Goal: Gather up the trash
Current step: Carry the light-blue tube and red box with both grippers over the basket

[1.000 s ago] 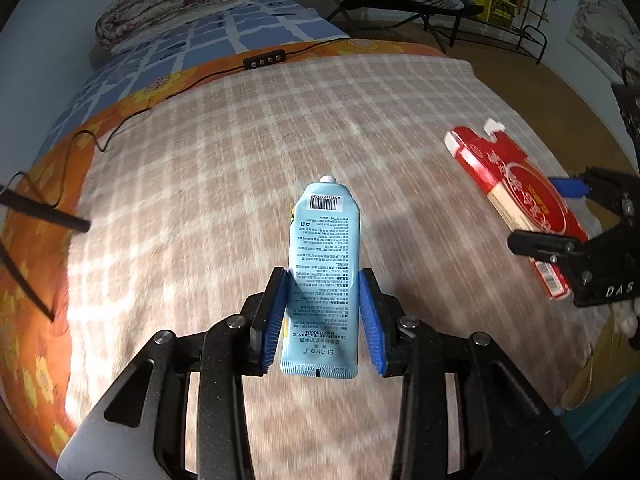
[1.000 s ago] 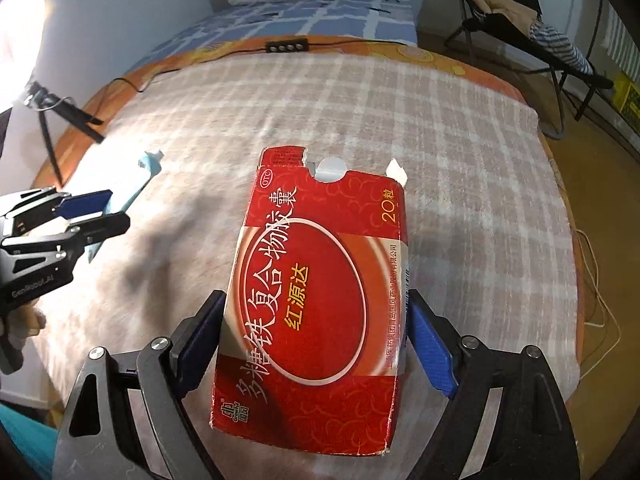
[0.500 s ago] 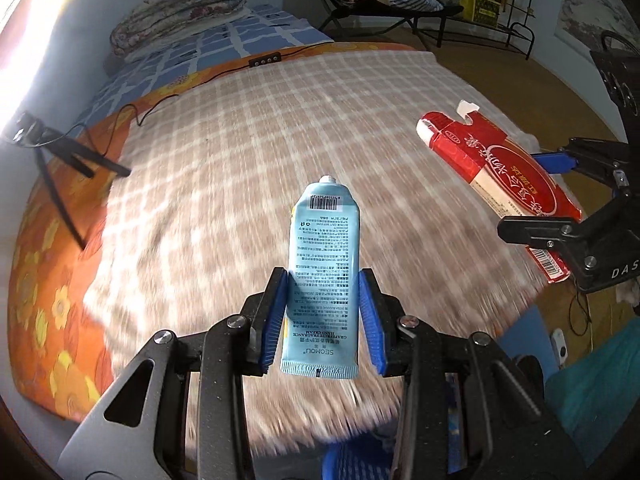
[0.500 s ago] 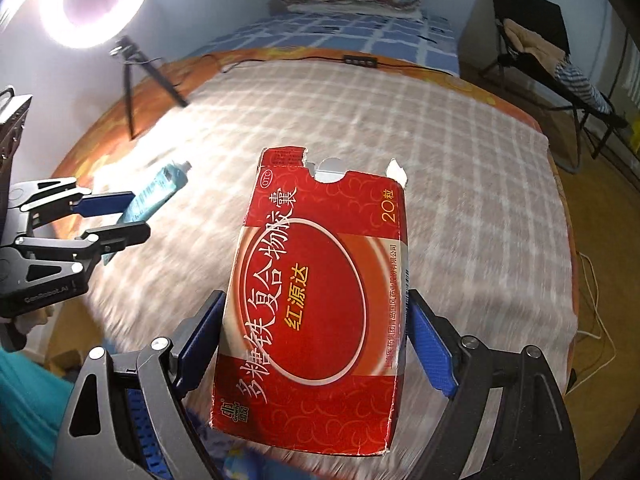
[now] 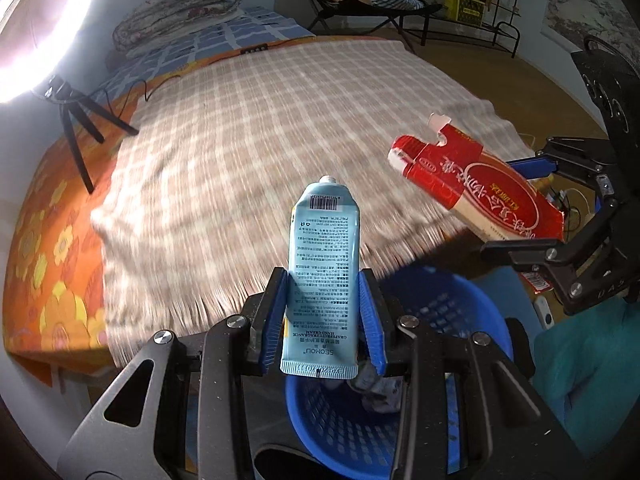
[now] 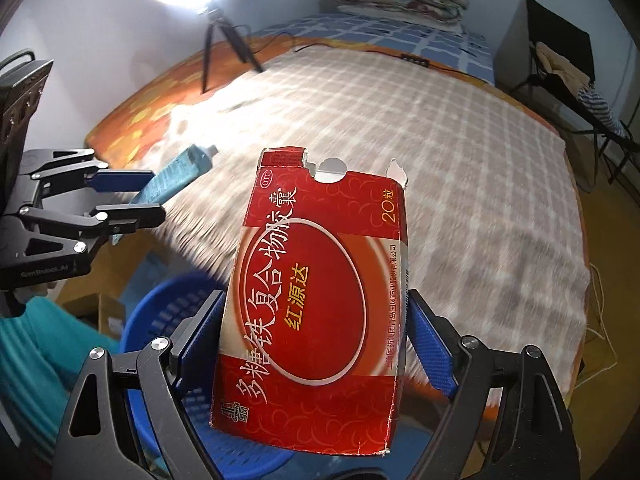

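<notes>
A ring light [image 5: 20, 28] blazes at the upper left of both views, blown out to white glare, leaving the room's far side dimmer. The checked blanket [image 5: 280, 120] smears into streaks, probably motion blur. Fisheye bending curves everything near the dark corners.

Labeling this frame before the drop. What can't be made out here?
- Blue basket contents: left wrist view, mostly hidden by the left hand-held gripper and blue tube.
- Basket's right side: right wrist view, covered by the red box.
- Blanket near edge: motion-blurred, both views.
</notes>
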Demonstrator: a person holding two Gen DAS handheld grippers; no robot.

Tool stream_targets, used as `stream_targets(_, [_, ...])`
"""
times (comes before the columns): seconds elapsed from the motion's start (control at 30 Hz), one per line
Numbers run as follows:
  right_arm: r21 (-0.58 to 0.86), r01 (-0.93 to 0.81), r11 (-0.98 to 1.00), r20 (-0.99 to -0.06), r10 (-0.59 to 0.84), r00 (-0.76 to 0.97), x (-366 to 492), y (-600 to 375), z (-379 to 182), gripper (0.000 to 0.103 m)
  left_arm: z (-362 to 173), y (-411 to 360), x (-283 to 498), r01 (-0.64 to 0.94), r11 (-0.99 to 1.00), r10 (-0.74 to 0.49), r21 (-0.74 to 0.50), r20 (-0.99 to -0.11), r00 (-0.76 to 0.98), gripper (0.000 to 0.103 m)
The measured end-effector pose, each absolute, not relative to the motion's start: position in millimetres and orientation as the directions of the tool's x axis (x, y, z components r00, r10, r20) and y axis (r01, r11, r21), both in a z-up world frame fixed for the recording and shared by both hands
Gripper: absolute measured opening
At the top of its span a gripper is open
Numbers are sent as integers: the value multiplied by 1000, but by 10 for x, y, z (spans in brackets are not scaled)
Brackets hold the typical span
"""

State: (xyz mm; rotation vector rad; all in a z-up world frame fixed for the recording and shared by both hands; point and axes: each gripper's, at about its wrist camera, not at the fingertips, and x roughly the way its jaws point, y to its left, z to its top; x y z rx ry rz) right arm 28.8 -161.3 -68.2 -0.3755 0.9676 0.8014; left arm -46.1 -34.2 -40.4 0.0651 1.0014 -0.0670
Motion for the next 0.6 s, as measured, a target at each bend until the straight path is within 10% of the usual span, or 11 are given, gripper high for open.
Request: stream_targets(0.6, [92,-831,548,-905,394,160,-408,-1545,-1282,86,-990,-550,-884,115,993,-68,-19,-896,438,36])
